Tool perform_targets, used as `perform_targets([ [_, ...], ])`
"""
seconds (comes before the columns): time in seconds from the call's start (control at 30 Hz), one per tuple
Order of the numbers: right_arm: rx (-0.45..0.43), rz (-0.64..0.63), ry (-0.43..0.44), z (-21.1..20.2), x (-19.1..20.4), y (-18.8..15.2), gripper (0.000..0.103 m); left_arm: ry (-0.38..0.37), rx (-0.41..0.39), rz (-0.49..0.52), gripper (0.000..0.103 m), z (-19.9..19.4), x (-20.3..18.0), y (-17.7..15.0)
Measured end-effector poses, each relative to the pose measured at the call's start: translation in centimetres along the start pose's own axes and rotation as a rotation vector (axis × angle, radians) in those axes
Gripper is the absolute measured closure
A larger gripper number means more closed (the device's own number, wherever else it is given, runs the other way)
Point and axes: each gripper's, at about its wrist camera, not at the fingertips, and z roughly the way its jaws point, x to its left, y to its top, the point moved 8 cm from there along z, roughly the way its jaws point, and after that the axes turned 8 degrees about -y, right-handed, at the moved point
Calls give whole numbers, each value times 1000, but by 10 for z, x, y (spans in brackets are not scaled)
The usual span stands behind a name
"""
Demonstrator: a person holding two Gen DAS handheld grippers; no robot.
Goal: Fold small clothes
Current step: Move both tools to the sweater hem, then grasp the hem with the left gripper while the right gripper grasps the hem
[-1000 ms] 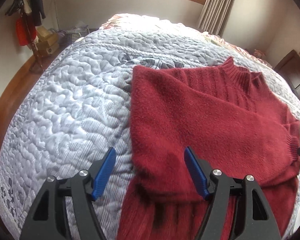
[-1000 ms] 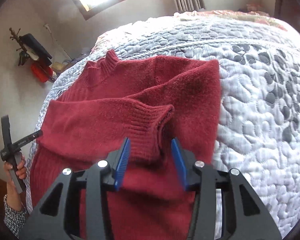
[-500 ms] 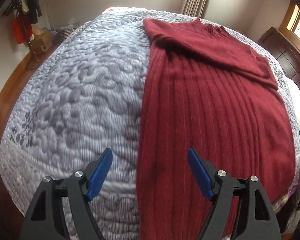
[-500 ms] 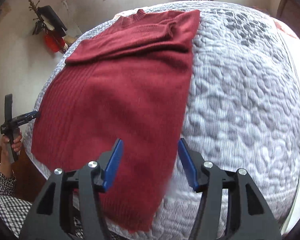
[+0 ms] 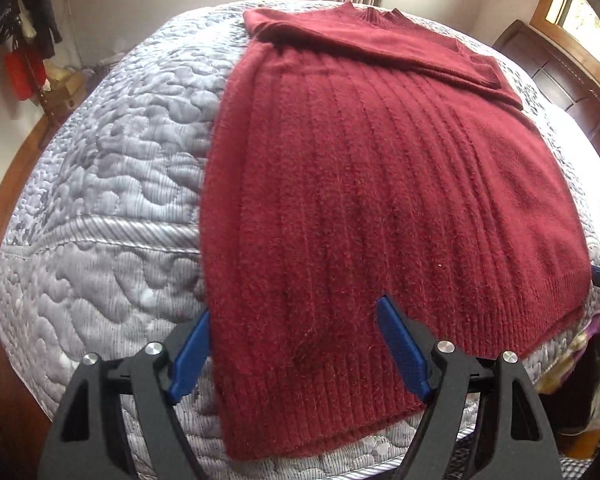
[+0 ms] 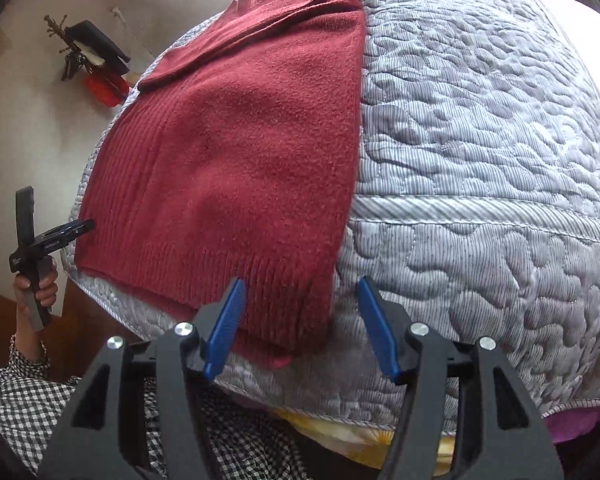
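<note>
A dark red knit sweater [image 5: 360, 184] lies flat on the bed, collar far, ribbed hem at the near edge, both sleeves folded across its chest. My left gripper [image 5: 296, 354] is open, its blue fingers straddling the hem's left corner. In the right wrist view the sweater [image 6: 244, 140] runs toward me. My right gripper [image 6: 302, 324] is open around the hem's right corner. The left gripper [image 6: 40, 248], held in a hand, shows at the far left of that view.
A grey-white quilted bedspread [image 5: 112, 184] covers the bed [image 6: 480, 184]. A wooden headboard [image 5: 560, 80] stands at the right. A coat rack with a red bag [image 5: 24, 72] is by the wall. A checked sleeve [image 6: 32, 400] is below the bed edge.
Both grippers have pulled back from the sleeve area near the collar to the hem at the bed's near edge. The right gripper let go of the sleeve cuff, which now lies folded across the chest.
</note>
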Motion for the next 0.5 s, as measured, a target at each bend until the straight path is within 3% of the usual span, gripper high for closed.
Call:
perform_targets([
  [0.33,11,16,49,18,17,-3,45,10,16,-2,24,9,-4,-17],
  [0.37,17,15,70,19,22,-5,46,5,13,-10,23,9,-4,-17],
  [0.43,33,9,92,25,28,-7,57,-3,6,-28,24,8,-4,-18],
  [0.5,48,2,101,30,32,-9,69,-18,0,-39,44,5,-6,-19],
])
